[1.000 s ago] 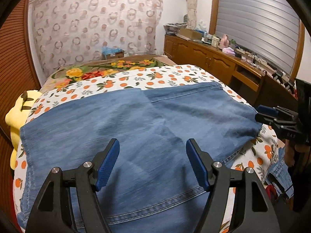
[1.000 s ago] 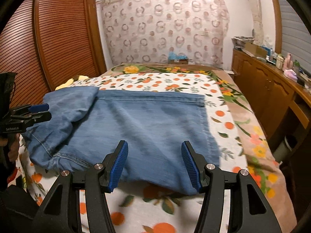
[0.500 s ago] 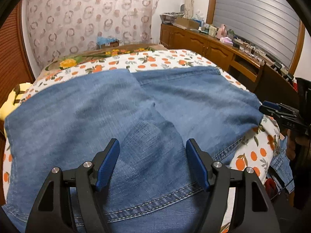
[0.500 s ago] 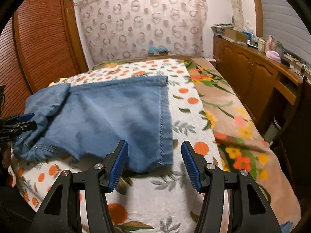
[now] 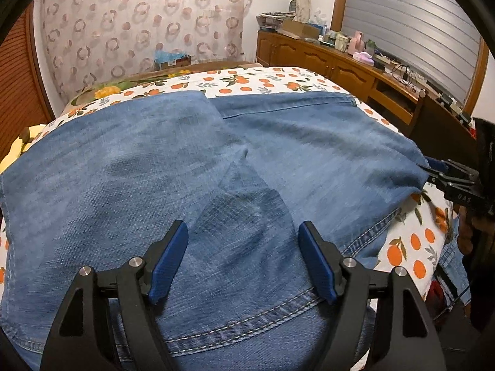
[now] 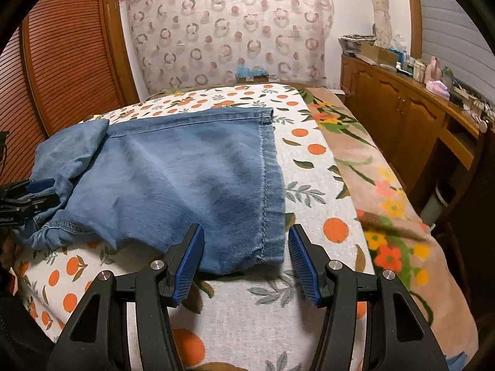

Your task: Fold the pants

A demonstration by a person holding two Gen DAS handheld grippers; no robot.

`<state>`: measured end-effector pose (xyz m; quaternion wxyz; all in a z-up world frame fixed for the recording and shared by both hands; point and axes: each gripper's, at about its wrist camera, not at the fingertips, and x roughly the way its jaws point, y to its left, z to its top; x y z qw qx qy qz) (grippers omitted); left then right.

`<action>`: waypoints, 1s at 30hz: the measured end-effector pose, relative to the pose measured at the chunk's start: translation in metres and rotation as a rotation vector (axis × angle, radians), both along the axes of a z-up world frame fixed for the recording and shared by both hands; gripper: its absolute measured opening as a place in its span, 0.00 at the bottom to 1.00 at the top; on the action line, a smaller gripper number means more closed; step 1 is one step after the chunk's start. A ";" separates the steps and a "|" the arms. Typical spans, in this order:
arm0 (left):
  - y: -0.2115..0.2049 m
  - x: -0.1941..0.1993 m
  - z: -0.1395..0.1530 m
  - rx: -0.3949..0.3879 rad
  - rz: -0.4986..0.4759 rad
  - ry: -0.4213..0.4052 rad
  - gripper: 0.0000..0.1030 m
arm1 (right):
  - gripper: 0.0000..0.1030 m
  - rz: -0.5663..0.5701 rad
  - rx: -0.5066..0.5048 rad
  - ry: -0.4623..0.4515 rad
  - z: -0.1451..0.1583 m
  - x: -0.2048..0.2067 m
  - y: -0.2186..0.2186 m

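My left claw (image 5: 243, 256) hangs wide over the jeans (image 5: 198, 185), nothing between the blue pads, waistband seam at 6 o'clock. My right claw (image 6: 246, 258) is half-wide and empty, jaws just closed a bit, the hem corner (image 6: 266, 247) between the tips without visible contact. Jeans lie spread on the orange-print bed sheet (image 6: 309, 170); wooden sideboard (image 6: 402, 108) at 2 o'clock.

The left wrist view looks down close over the blue denim pants (image 5: 191, 167). The right wrist view faces their hem end. Both share the orange-print bed (image 6: 309, 167).
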<state>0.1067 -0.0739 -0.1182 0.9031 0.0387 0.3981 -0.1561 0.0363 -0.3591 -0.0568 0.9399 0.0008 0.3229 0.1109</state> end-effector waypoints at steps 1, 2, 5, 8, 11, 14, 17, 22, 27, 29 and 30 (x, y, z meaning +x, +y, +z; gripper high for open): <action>0.000 0.000 0.000 0.004 0.000 -0.001 0.73 | 0.51 0.003 -0.005 -0.002 0.000 0.000 0.001; -0.001 0.000 -0.001 0.009 0.000 -0.002 0.73 | 0.46 0.007 -0.010 -0.004 0.000 0.001 0.001; -0.001 0.000 -0.001 0.017 -0.002 0.001 0.73 | 0.31 0.003 -0.017 -0.005 -0.001 0.003 -0.003; 0.000 -0.001 -0.001 0.020 -0.004 0.000 0.73 | 0.18 0.001 0.030 0.001 0.000 0.007 -0.012; 0.002 -0.002 -0.001 0.013 -0.006 0.004 0.73 | 0.17 0.013 0.057 -0.017 0.006 0.007 -0.013; 0.007 -0.006 0.001 -0.014 -0.008 0.016 0.73 | 0.16 0.038 0.074 -0.047 0.018 0.006 -0.009; 0.017 -0.011 0.007 -0.046 0.005 0.023 0.73 | 0.16 0.073 0.083 -0.092 0.038 0.007 -0.001; 0.038 -0.023 0.023 -0.079 0.011 0.001 0.73 | 0.16 0.178 0.102 -0.177 0.081 0.010 0.027; 0.064 -0.036 0.046 -0.091 0.056 -0.062 0.73 | 0.15 0.322 0.104 -0.263 0.123 0.015 0.077; 0.078 -0.043 0.054 -0.106 0.073 -0.088 0.73 | 0.15 0.382 0.099 -0.290 0.138 0.018 0.100; 0.084 -0.046 0.057 -0.106 0.083 -0.097 0.73 | 0.15 0.415 0.096 -0.302 0.145 0.021 0.113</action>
